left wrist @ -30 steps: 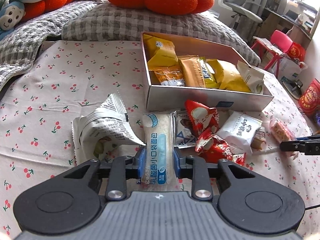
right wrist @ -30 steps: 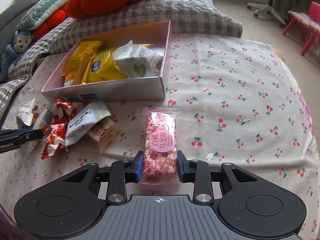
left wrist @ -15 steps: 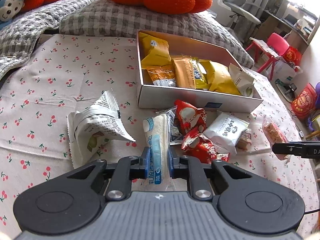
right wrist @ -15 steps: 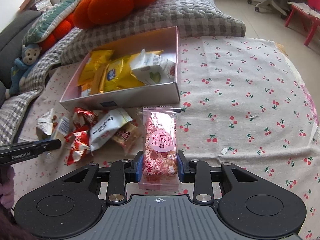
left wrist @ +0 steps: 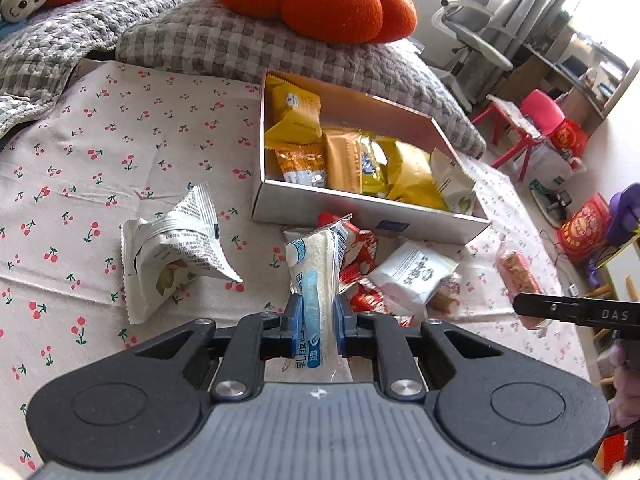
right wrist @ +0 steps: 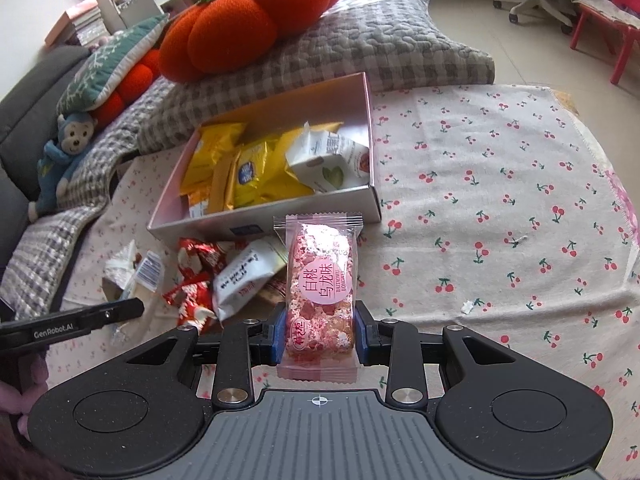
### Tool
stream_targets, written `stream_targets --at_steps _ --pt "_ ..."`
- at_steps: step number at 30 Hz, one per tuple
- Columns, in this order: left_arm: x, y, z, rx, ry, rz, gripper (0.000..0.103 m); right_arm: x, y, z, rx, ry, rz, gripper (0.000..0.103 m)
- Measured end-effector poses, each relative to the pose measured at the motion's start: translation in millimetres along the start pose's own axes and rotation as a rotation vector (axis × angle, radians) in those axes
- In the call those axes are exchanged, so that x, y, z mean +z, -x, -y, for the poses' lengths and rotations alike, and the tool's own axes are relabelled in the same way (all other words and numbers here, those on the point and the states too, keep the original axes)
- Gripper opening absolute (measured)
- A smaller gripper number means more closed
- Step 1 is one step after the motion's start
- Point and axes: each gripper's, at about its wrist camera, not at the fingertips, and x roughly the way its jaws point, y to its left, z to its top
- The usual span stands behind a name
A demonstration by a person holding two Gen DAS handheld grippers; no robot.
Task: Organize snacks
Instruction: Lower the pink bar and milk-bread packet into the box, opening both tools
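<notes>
In the left wrist view, the left gripper (left wrist: pixel 316 318) is clamped tight on a white-and-blue bread pack (left wrist: pixel 316 276), its blue pads (left wrist: pixel 294 316) squeezing the wrapper narrow above the cherry-print cloth (left wrist: pixel 100 152). Just past it lie red packs (left wrist: pixel 362 248) and a white pack (left wrist: pixel 412 270) before the box (left wrist: pixel 360 210) of yellow snacks; a crumpled grey-white bag (left wrist: pixel 176 248) sits to the left. In the right wrist view, the right gripper (right wrist: pixel 319 336) is partly closed, gripping a pink bar (right wrist: pixel 320 280) by its lower end, held in front of the box's (right wrist: pixel 320 208) near wall.
</notes>
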Motion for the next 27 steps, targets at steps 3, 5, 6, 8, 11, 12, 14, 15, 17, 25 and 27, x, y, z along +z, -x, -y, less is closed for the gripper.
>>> stream_targets --at_steps 3,5,6,8,11,12,14,15,17,25,27 --pt "3.9 6.0 1.9 -0.013 0.017 0.021 0.014 5.1 3.3 -2.6 0.012 -0.019 0.018 0.032" --pt "7.4 9.2 3.4 -0.018 0.023 0.037 0.014 9.4 4.1 -4.2 0.016 -0.034 0.029 0.032" --pt "9.2 10.2 4.2 -0.021 0.026 0.043 0.014 12.0 4.0 -5.1 0.016 -0.042 0.035 0.032" --pt "12.6 11.7 5.8 -0.029 0.037 0.055 0.014 17.7 3.2 -6.2 0.015 -0.06 0.045 0.032" --pt "19.3 11.5 9.4 -0.039 0.053 0.071 0.014 28.2 1.4 -7.9 0.019 -0.099 0.065 0.032" --pt "22.4 11.0 11.3 -0.042 0.059 0.079 0.014 31.9 0.7 -7.9 0.022 -0.114 0.073 0.032" --pt "27.8 9.6 14.5 -0.05 0.07 0.093 0.014 39.7 -1.0 -9.0 0.03 -0.143 0.089 0.032" --pt "31.5 8.1 17.1 -0.056 0.077 0.099 0.014 43.1 -2.0 -9.7 0.034 -0.156 0.096 0.032" --pt "37.5 3.8 20.7 -0.062 0.086 0.108 0.014 49.3 -4.2 -11.7 0.045 -0.172 0.113 0.032" --pt "58.3 -12.4 30.5 -0.093 0.162 0.128 0.014 74.1 -18.9 -17.7 0.057 -0.175 0.169 0.032" --pt "66.6 -18.0 34.3 -0.091 0.15 0.138 0.014 82.0 -24.1 -14.5 0.051 -0.173 0.177 0.032"
